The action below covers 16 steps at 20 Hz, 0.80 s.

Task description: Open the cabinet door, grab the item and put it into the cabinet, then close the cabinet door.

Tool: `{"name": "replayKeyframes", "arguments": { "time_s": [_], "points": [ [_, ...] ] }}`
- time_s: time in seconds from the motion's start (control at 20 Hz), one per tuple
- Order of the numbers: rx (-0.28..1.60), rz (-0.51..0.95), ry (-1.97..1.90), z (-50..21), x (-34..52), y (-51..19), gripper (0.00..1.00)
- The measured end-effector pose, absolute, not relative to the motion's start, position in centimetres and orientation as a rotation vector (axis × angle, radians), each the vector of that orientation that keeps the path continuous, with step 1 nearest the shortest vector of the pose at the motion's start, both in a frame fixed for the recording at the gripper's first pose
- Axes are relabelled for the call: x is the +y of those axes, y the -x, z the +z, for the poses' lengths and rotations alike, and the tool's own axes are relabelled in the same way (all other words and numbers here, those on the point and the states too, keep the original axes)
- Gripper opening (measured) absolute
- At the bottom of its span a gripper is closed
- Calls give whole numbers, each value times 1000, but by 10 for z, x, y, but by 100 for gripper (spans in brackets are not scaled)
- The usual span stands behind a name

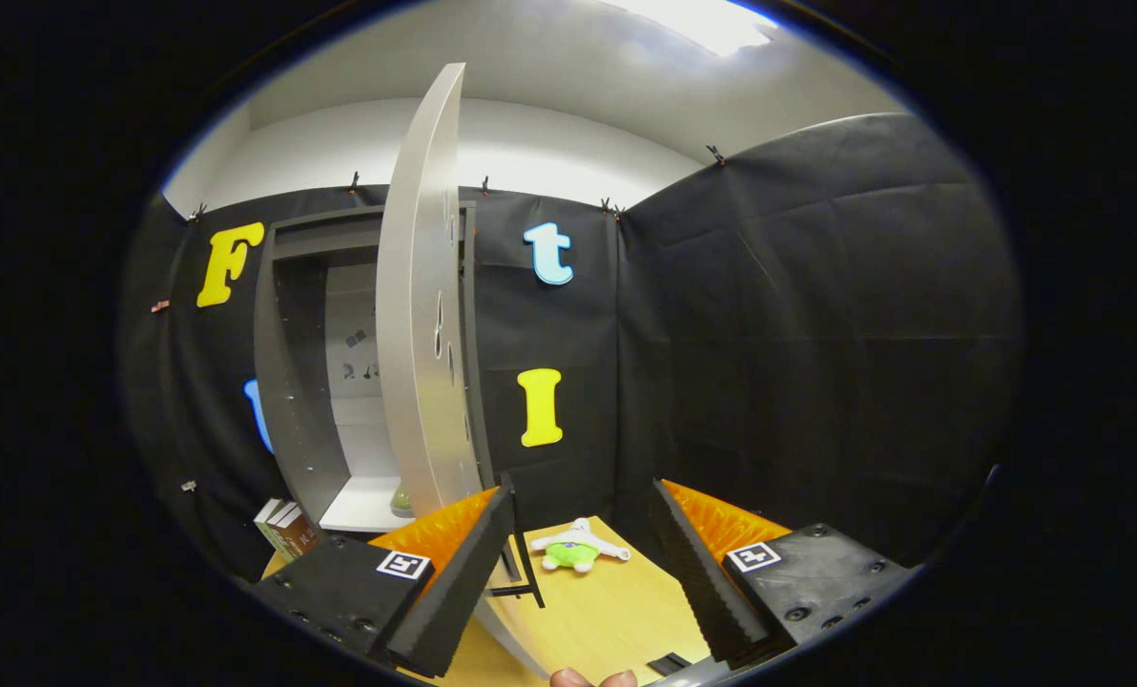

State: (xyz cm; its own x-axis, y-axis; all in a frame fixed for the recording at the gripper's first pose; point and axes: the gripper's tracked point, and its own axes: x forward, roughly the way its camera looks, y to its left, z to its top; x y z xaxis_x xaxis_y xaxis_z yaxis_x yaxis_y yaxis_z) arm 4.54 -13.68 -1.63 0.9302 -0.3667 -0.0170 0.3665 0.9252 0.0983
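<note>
Cabinet door point(421, 315) stands open; gripper point(578, 572) gapes wide, empty; toy point(576, 551) on desk point(607, 611) awaits grabbing, stowing, door closing

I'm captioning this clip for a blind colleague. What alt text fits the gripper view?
The hand-held gripper is open and empty above a wooden table, with a small green and white toy lying just beyond its fingers. To the left, the cabinet door stands open, showing a white shelf inside.
</note>
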Motion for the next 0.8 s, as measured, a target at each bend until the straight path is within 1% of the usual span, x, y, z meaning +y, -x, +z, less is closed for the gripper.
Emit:
{"name": "replayKeyframes", "arguments": {
  "time_s": [0.8],
  "points": [
    [17, -145, -138, -15, -29, -78, 97]
  ]
}}
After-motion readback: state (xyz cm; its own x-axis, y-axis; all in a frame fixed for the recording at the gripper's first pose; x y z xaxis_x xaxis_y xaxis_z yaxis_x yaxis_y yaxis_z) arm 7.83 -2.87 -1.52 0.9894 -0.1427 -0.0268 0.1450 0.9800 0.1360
